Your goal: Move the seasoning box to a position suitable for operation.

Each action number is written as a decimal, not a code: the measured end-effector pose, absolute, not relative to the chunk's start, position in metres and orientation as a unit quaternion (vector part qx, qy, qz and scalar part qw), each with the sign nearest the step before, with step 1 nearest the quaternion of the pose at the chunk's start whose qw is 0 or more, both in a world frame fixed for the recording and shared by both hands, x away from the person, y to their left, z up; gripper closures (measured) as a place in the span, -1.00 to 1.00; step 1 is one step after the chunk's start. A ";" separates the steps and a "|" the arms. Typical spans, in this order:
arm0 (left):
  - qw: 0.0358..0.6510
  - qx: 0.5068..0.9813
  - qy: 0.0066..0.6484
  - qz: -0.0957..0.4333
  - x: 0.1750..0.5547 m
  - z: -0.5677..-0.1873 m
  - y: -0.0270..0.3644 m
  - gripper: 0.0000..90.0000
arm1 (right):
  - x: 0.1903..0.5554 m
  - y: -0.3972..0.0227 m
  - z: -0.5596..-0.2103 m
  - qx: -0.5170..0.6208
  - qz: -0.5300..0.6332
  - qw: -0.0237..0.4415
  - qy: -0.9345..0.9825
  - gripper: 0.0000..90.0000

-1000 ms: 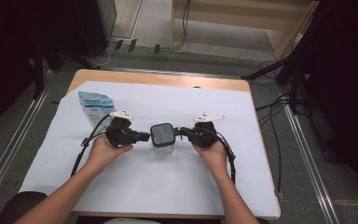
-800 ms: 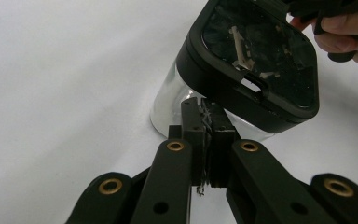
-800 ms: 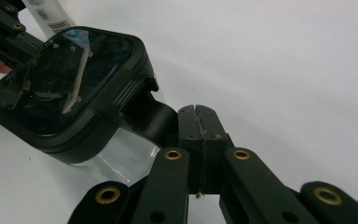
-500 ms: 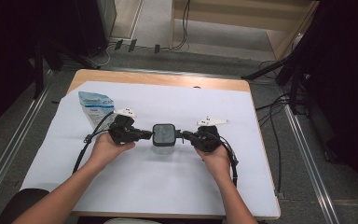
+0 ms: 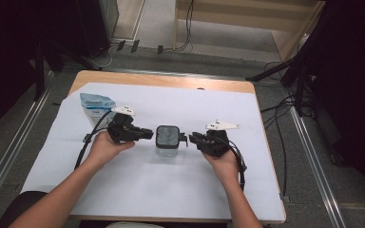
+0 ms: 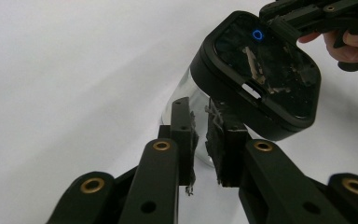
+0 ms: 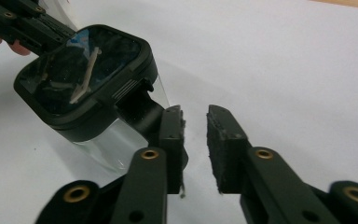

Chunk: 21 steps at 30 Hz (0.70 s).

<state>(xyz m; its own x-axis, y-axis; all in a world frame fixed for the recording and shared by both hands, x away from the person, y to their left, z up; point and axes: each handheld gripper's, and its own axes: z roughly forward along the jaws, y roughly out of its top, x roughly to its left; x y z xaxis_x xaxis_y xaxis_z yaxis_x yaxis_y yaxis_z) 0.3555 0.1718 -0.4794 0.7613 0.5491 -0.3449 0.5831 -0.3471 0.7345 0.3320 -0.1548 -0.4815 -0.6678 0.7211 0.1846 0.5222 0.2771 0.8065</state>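
Seemingly mid-release: left gripper (image 5: 148, 135) at 9 o'clock and right gripper (image 5: 190, 139) at 3 o'clock have just been opening, fingers parted and empty beside the black-lidded clear container (image 5: 167, 138); next, back both clear.

- A clear container with a black lid (image 5: 167, 137) is seen upright on the white sheet (image 5: 247, 123) covering the worktop (image 5: 161, 80).
- The left claw (image 5: 147, 135) is held just left of the lid, its jaws having just been opening.
- The right claw (image 5: 189, 139) is held just right, likewise having just been opening.
- A blue-and-white pouch (image 5: 95, 105) is seen at far left.
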 end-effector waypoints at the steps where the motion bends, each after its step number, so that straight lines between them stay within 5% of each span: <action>1: 0.457 0.820 0.342 -0.024 0.355 -0.478 0.173 0.78 | 0.332 -0.156 -0.481 0.395 0.461 0.104 0.788 0.61; 6: 0.463 0.828 0.315 -0.018 0.349 -0.470 0.176 0.57 | 0.329 -0.160 -0.478 0.387 0.485 0.095 0.778 0.19; 15: 0.468 0.844 0.262 -0.005 0.343 -0.461 0.176 -0.04 | 0.323 -0.164 -0.474 0.379 0.471 0.080 0.792 0.12; 21: 0.482 0.839 0.251 -0.038 0.344 -0.461 0.174 -0.20 | 0.319 -0.166 -0.473 0.376 0.471 0.084 0.793 0.03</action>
<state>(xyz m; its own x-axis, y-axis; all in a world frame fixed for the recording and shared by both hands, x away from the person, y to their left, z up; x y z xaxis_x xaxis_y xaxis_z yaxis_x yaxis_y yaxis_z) 0.3443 0.1743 -0.4609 0.8709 0.3849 -0.3056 0.4579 -0.4095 0.7891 0.3193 -0.1661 -0.4730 -0.7036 0.6756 0.2200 0.5163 0.2734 0.8116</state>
